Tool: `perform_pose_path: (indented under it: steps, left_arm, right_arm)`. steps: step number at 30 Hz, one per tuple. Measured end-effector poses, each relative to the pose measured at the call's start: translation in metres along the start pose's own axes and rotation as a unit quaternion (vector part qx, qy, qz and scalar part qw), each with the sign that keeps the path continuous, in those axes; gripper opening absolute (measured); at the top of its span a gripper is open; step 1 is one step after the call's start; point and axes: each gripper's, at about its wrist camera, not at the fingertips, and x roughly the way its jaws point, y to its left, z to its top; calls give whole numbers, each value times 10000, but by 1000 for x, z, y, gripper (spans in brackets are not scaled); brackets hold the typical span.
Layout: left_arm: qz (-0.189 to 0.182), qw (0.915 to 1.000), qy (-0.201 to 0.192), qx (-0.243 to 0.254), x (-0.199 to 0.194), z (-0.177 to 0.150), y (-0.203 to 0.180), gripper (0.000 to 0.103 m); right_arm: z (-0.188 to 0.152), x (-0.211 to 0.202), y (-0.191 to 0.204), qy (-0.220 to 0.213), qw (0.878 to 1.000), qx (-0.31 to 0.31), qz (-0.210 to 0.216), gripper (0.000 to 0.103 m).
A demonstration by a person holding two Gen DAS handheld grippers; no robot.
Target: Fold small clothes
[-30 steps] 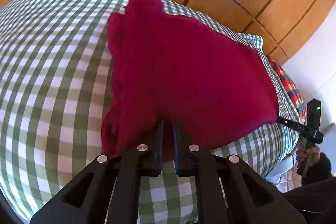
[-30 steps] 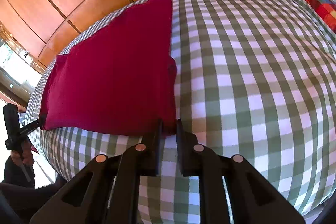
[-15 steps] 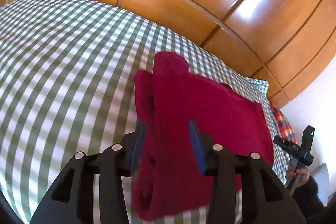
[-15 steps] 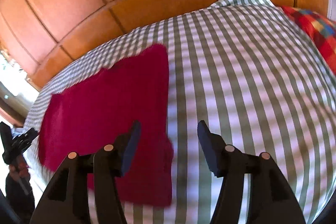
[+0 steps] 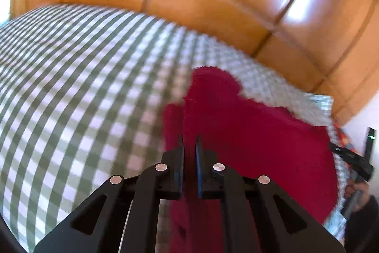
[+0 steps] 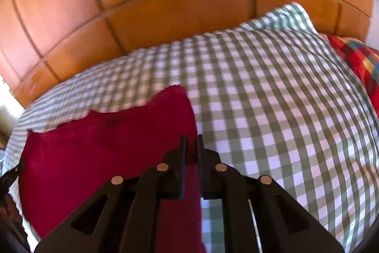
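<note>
Both views are smeared by motion. The surface is a bed (image 5: 71, 87) under a green-and-white checked cover, with an orange wooden headboard (image 5: 213, 11) of square panels along its far edge.

In the left wrist view, the left tool (image 5: 189, 146) is closing its jaws, and red cloth fills the narrow gap between them: it pinches the left end of the red garment (image 5: 260, 146). That end is bunched into folds, with a rounded lobe rising toward the headboard. The garment spreads from there to the right, toward the bed's right edge. At that edge the right tool (image 5: 341, 151) shows small, meeting the garment's right end, with a hand (image 5: 355, 189) below it.

In the right wrist view, the right tool's jaws are closing too, on the garment's right edge, with red cloth between the fingers (image 6: 182, 158) and hanging down under them. The garment lies left of this tool, in the bed's near half. A red plaid cloth (image 6: 355, 58) sits at the bed's far right corner.
</note>
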Motion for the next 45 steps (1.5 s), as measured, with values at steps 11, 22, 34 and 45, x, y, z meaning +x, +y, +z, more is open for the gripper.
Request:
perform_pose_path:
  steps: [11, 22, 34, 45]
  left_arm:
    - [956, 9929, -410, 571, -30, -12, -46, 11]
    - [552, 9872, -610, 1368, -58, -53, -111, 11]
    - [517, 9867, -372, 1496, -47, -74, -126, 11]
    - [712, 9938, -519, 673, -56, -42, -73, 11]
  right_arm:
    - [-13, -12, -12, -185, 9996, 187, 53, 51]
    - [-62, -37, -48, 347, 9777, 1051, 1784, 66]
    - [-84, -38, -53, 658, 9596, 1205, 2456, 69]
    - [-58, -49, -47, 138, 9749, 1193, 1873, 62]
